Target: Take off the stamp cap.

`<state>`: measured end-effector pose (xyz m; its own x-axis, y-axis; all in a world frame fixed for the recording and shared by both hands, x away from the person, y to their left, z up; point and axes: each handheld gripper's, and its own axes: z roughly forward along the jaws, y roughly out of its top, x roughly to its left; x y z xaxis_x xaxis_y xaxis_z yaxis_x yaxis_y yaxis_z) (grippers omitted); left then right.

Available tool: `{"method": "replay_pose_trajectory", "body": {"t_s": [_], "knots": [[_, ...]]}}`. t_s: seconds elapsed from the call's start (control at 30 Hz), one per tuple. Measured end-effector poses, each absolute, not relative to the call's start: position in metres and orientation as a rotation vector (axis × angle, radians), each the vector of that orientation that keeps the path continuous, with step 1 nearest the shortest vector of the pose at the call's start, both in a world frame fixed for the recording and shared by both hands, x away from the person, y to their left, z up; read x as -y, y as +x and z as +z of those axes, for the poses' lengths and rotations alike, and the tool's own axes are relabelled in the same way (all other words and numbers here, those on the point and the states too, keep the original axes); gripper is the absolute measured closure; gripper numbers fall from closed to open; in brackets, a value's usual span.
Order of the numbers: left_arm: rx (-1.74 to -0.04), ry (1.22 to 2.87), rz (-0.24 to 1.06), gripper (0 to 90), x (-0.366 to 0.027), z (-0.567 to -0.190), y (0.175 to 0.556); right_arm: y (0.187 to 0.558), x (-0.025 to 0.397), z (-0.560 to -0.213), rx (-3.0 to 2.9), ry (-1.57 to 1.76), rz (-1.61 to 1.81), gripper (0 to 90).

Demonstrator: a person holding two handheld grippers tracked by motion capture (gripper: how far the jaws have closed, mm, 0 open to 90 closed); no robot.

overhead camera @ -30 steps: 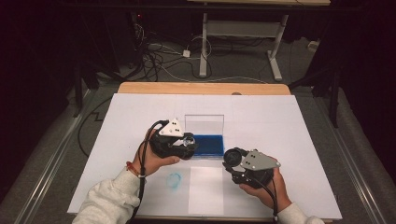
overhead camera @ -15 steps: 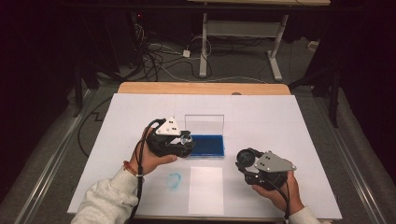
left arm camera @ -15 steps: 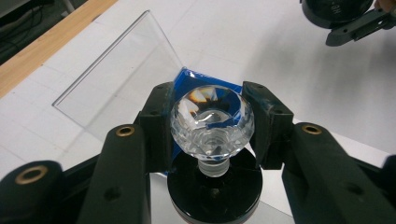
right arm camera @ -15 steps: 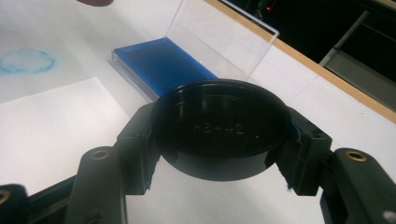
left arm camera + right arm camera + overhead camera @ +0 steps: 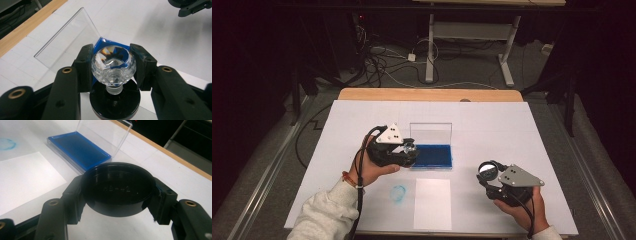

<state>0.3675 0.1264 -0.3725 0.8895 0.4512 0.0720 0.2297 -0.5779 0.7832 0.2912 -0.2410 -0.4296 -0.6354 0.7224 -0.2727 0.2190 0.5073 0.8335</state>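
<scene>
My left gripper [image 5: 408, 150] is shut on a stamp with a clear faceted crystal knob [image 5: 113, 65] and a round black base [image 5: 115, 101]. It hovers at the left end of a blue ink pad [image 5: 433, 155] in an open clear case, whose lid [image 5: 430, 132] stands upright behind. My right gripper [image 5: 486, 173] is shut on a round black cap [image 5: 117, 187] with its hollow side toward the camera. It is held over the white mat [image 5: 492, 130], to the right of the pad [image 5: 78, 148] and apart from it.
A white paper sheet [image 5: 432, 202] lies in front of the pad, with a blue ink smudge [image 5: 398, 192] on the mat to its left. The table's wooden edge [image 5: 427, 94] runs along the back, and cables lie on the floor beyond.
My right gripper has carried the black cap to the right, away from the left gripper and the pad. The left gripper has stayed at the pad's left end with the stamp.
</scene>
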Motion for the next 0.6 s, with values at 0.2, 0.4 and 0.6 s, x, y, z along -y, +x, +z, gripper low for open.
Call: {"method": "replay_pose_trajectory", "body": {"t_s": [0.2, 0.4, 0.6], "knots": [[-0.476, 2.196, 0.336, 55.1, -0.127, -0.371, 0.369, 0.291, 0.249, -0.43, -2.122, 0.794, 1.065, 39.2], [-0.466, 2.188, 0.359, 55.1, -0.127, -0.367, 0.369, 0.291, 0.256, -0.429, -2.112, 0.809, 1.06, 39.2], [-0.452, 2.181, 0.364, 55.1, -0.127, -0.363, 0.368, 0.293, 0.259, -0.43, -2.113, 0.821, 1.058, 39.2]]}}
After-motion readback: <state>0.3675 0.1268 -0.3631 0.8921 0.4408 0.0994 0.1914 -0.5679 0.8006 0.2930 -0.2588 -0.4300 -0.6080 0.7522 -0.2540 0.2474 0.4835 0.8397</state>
